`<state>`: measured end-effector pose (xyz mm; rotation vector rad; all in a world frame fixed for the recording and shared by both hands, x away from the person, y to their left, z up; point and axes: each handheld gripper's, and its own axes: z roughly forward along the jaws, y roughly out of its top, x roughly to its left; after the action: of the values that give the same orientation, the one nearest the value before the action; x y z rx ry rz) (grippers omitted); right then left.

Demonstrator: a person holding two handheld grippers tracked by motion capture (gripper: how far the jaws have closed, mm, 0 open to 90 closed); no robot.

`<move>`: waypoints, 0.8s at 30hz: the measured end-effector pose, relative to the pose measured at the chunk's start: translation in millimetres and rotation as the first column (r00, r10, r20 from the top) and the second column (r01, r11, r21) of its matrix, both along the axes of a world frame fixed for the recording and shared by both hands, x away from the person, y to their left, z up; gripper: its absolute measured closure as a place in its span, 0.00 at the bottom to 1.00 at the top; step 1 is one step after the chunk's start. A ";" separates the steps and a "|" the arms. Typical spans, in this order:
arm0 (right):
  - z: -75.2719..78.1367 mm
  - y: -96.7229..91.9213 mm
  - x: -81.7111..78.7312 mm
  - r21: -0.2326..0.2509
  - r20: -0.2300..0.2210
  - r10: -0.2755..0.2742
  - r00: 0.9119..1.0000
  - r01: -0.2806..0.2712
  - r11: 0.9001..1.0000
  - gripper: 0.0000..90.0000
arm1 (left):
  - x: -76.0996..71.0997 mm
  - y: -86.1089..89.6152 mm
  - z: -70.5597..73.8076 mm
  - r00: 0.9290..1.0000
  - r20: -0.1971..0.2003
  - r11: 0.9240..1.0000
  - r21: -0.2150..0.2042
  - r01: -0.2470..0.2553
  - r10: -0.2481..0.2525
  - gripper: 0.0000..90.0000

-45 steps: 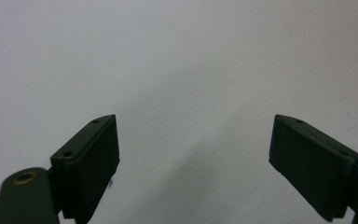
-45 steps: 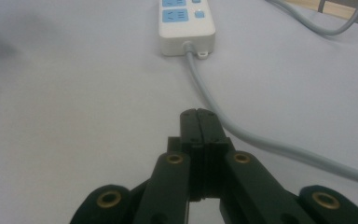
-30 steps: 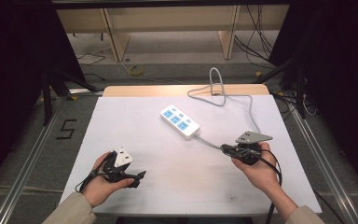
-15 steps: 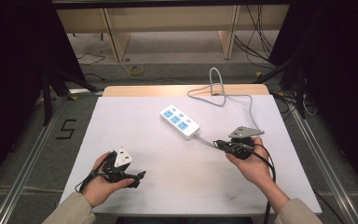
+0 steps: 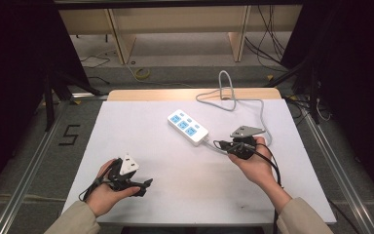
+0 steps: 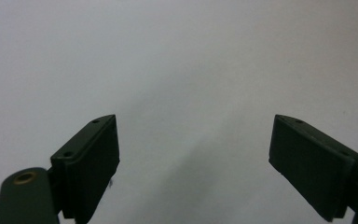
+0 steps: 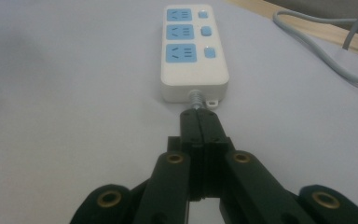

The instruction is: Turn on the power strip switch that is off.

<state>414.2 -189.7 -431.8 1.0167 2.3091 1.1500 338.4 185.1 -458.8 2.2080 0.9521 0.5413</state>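
Note:
A white power strip [image 5: 188, 127] with blue sockets lies slanted on the white table [image 5: 141, 122] near its middle. Its grey cable [image 5: 233, 100] loops off toward the far edge. My right gripper [image 5: 220, 144] is shut, its tips just short of the strip's cable end. In the right gripper view the strip [image 7: 194, 51] lies straight ahead of the closed jaws of my right gripper [image 7: 199, 119], which hold nothing I can make out. My left gripper [image 5: 143, 187] rests low at the near left. In the left gripper view its jaws [image 6: 193, 158] stand open over bare table.
The cable [image 7: 317, 49] curves along the wooden far edge [image 5: 190, 94] of the table. Metal rails [image 5: 34, 161] run along both sides on the floor. A wooden shelf frame [image 5: 114, 34] stands beyond the table.
My right gripper has moved left and a little farther away, up to the strip's cable end. The left hand and gripper have stayed where they were.

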 end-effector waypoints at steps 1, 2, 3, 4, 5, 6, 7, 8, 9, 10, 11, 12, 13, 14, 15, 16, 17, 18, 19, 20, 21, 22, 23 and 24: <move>0.3 3.6 3.3 -0.008 0.002 0.006 1.000 -0.006 1.000 1.00 | -0.1 0.0 0.0 1.000 0.000 1.000 0.000 0.001 -0.001 0.18; 0.3 4.7 4.5 -0.008 0.005 0.007 1.000 -0.007 1.000 1.00 | -0.2 0.0 0.0 1.000 0.000 1.000 0.000 0.000 0.000 0.18; 0.3 4.7 4.5 -0.008 0.005 0.007 1.000 -0.007 1.000 1.00 | -0.3 0.2 0.1 1.000 0.000 1.000 0.000 -0.001 0.001 0.18; 0.4 6.3 5.8 -0.010 0.004 0.007 1.000 -0.007 1.000 1.00 | -0.3 0.5 0.2 1.000 0.000 1.000 0.002 -0.001 0.001 0.18; 0.2 9.2 8.8 -0.012 0.005 0.006 1.000 -0.006 1.000 1.00 | -0.3 0.4 -0.2 1.000 0.000 1.000 -0.001 -0.002 0.002 0.18; 0.2 9.2 8.8 -0.012 0.005 0.006 1.000 -0.006 1.000 1.00 | -0.4 0.6 -0.2 1.000 -0.001 1.000 0.001 -0.001 0.001 0.18; -0.6 12.0 11.4 -0.016 0.002 0.006 1.000 -0.006 1.000 1.00 | -0.5 0.4 -0.3 1.000 0.000 1.000 0.000 -0.002 0.002 0.18; -0.9 13.3 12.8 -0.022 0.004 0.007 1.000 -0.007 1.000 1.00 | -0.6 0.6 0.0 1.000 -0.003 1.000 0.004 0.000 0.000 0.18; -0.9 13.3 12.8 -0.022 0.004 0.007 1.000 -0.007 1.000 1.00 | -0.7 0.4 0.0 1.000 -0.003 1.000 0.005 0.001 -0.001 0.18; -1.0 15.9 15.6 -0.022 0.003 0.007 1.000 -0.007 1.000 1.00 | -0.9 0.1 -0.1 1.000 -0.002 1.000 0.005 0.003 -0.003 0.18; -1.0 15.9 15.6 -0.022 0.003 0.007 1.000 -0.007 1.000 1.00 | -1.1 -0.4 -0.4 1.000 0.001 1.000 -0.001 0.000 0.000 0.18; -0.9 16.7 16.9 -0.023 0.007 0.009 1.000 -0.009 1.000 1.00 | -1.3 -0.3 -0.2 1.000 -0.001 1.000 0.006 0.005 -0.005 0.18; -0.5 18.2 18.2 -0.022 0.007 0.006 1.000 -0.006 1.000 1.00 | -1.6 -0.6 -0.1 1.000 -0.001 1.000 0.007 0.006 -0.006 0.18; -0.1 19.8 20.1 -0.025 0.008 0.009 1.000 -0.009 1.000 1.00 | -1.9 -0.9 -0.2 1.000 -0.002 1.000 0.006 0.005 -0.005 0.18; 0.2 21.2 21.5 -0.024 0.010 0.008 1.000 -0.008 1.000 1.00 | -2.1 -1.1 -0.3 1.000 -0.003 1.000 0.006 0.006 -0.006 0.18; 0.4 24.2 24.7 -0.025 0.012 0.010 1.000 -0.010 1.000 1.00 | -2.2 -1.2 -0.4 1.000 -0.004 1.000 0.005 0.006 -0.006 0.18; 0.4 24.2 24.7 -0.025 0.012 0.010 1.000 -0.010 1.000 1.00 | -2.2 -1.3 -0.6 1.000 -0.005 1.000 0.004 0.006 -0.006 0.18; 0.0 25.9 26.2 -0.022 0.010 0.009 1.000 -0.009 1.000 1.00 | -2.2 -1.2 -0.5 1.000 -0.005 1.000 0.004 0.006 -0.006 0.18; -0.9 29.6 29.6 -0.031 0.012 0.015 1.000 -0.015 0.999 1.00 | -2.2 -1.1 -0.4 1.000 -0.004 1.000 0.006 0.006 -0.006 0.18; -1.1 31.0 30.7 -0.032 0.009 0.015 1.000 -0.014 0.999 1.00 | -2.2 -1.0 -0.5 1.000 -0.004 1.000 0.005 0.006 -0.006 0.18; -1.1 31.0 30.7 -0.032 0.009 0.015 1.000 -0.014 0.999 1.00 | -2.3 -0.7 -0.3 1.000 -0.005 1.000 0.009 0.008 -0.008 0.18; -1.5 32.7 32.4 -0.034 0.009 0.016 1.000 -0.015 0.999 1.00 | -2.4 -0.5 -0.4 1.000 -0.003 1.000 0.007 0.007 -0.007 0.18; -1.6 35.9 35.6 -0.037 0.009 0.017 1.000 -0.016 0.999 1.00 | -2.4 -0.3 -0.5 1.000 -0.001 1.000 0.005 0.006 -0.006 0.18; -1.1 37.6 37.5 -0.035 0.008 0.014 1.000 -0.014 0.999 1.00 | -2.4 0.0 -0.6 1.000 -0.002 1.000 0.002 0.004 -0.004 0.18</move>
<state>451.7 -152.2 -433.0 0.9826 2.3249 1.1140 335.9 185.0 -459.3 2.2118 0.9489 0.5387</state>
